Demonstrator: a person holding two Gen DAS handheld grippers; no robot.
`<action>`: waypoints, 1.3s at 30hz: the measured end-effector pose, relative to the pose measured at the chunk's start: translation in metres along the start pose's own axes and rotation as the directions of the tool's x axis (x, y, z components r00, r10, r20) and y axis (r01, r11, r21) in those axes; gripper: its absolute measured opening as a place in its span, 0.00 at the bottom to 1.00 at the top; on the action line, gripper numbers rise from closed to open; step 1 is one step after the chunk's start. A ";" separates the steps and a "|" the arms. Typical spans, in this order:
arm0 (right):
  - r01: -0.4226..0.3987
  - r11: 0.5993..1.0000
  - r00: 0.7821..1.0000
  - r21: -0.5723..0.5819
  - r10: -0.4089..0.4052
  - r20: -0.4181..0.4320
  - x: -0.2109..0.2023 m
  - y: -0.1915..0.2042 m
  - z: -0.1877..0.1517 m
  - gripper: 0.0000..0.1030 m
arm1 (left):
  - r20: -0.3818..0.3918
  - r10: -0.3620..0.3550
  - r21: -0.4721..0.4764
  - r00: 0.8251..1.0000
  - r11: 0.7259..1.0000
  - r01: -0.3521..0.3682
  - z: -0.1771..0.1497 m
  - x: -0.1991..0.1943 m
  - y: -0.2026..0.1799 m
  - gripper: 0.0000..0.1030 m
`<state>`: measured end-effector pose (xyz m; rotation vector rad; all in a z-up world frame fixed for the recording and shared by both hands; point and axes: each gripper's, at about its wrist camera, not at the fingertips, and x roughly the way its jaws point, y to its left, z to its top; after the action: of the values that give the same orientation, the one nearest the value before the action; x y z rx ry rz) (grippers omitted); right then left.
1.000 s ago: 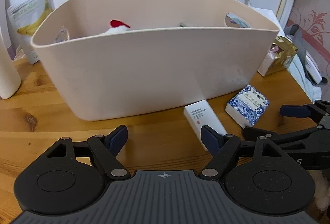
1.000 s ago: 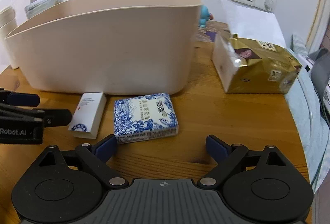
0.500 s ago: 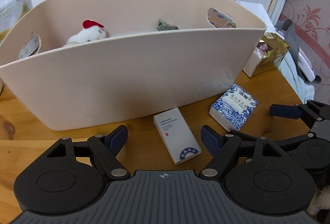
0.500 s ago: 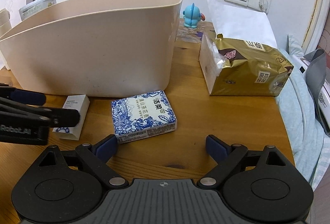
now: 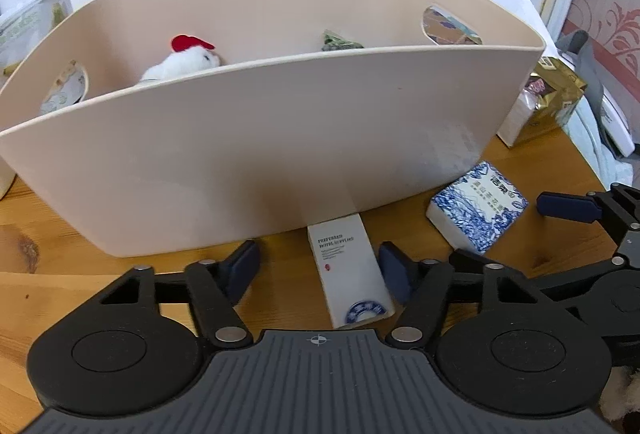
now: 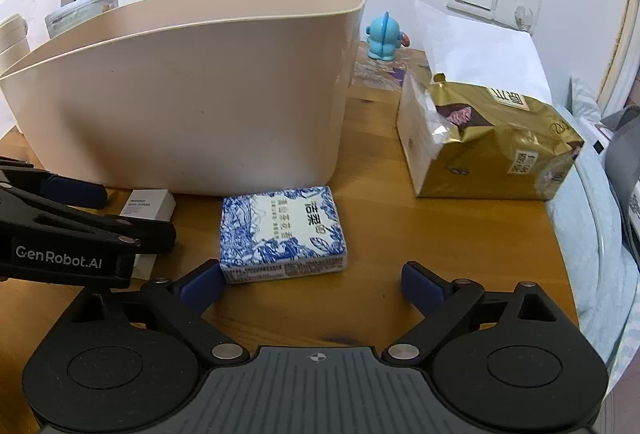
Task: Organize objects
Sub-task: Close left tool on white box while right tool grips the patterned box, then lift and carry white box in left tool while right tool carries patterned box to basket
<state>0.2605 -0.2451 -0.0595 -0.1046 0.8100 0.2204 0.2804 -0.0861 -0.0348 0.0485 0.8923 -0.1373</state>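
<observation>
A small white box (image 5: 348, 274) with a blue round mark lies on the wooden table (image 5: 120, 274), against the front wall of a beige basket (image 5: 280, 138). My left gripper (image 5: 319, 270) straddles it. Its jaws are closing; the right pad is at the box's edge and the left pad stands clear of it. A blue-and-white tissue pack (image 6: 282, 230) lies to the right of the box. My right gripper (image 6: 312, 286) is open just before the pack, its left pad near the pack's front corner. Inside the basket sit a white plush toy with a red cap (image 5: 184, 60) and a greenish item (image 5: 340, 41).
A gold foil pack (image 6: 492, 142) lies at the right of the table, with white paper (image 6: 472, 46) behind it. A blue figurine (image 6: 382, 36) stands by the wall. Snack bags (image 5: 28, 22) stand left of the basket. The table's right edge borders bedding (image 6: 592, 218).
My left gripper has shifted right, so the white box now lies between its fingers, and its jaws have narrowed. The right gripper has moved slightly.
</observation>
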 end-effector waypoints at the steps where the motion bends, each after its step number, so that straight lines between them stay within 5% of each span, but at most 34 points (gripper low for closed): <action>1: -0.002 1.000 1.000 -0.002 0.002 0.002 0.001 0.001 0.001 0.94 | 0.000 0.003 0.000 1.000 1.000 -0.003 0.000 -0.001 0.001 0.56; 6: -0.012 1.000 1.000 -0.008 0.012 0.019 0.005 0.007 0.003 0.89 | 0.007 0.014 0.007 1.000 1.000 -0.014 -0.001 -0.004 0.008 0.35; 12: -0.015 1.000 0.999 -0.003 0.015 0.033 0.004 0.008 0.010 0.60 | 0.010 -0.004 -0.015 1.000 1.000 0.004 -0.002 -0.006 0.016 0.32; 25: -0.007 1.000 1.000 0.015 0.006 0.026 -0.017 0.010 0.002 0.59 | 0.050 -0.016 -0.001 0.999 1.000 0.016 -0.016 -0.029 0.023 0.31; 39: 0.012 1.000 0.993 0.026 -0.015 0.115 -0.073 0.022 0.001 0.59 | 0.142 -0.015 0.012 0.990 1.000 0.014 -0.026 -0.088 0.047 0.31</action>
<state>0.2072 -0.2347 -0.0064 -0.0726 0.6966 0.2013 0.2121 -0.0287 0.0169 0.0420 0.7499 -0.1575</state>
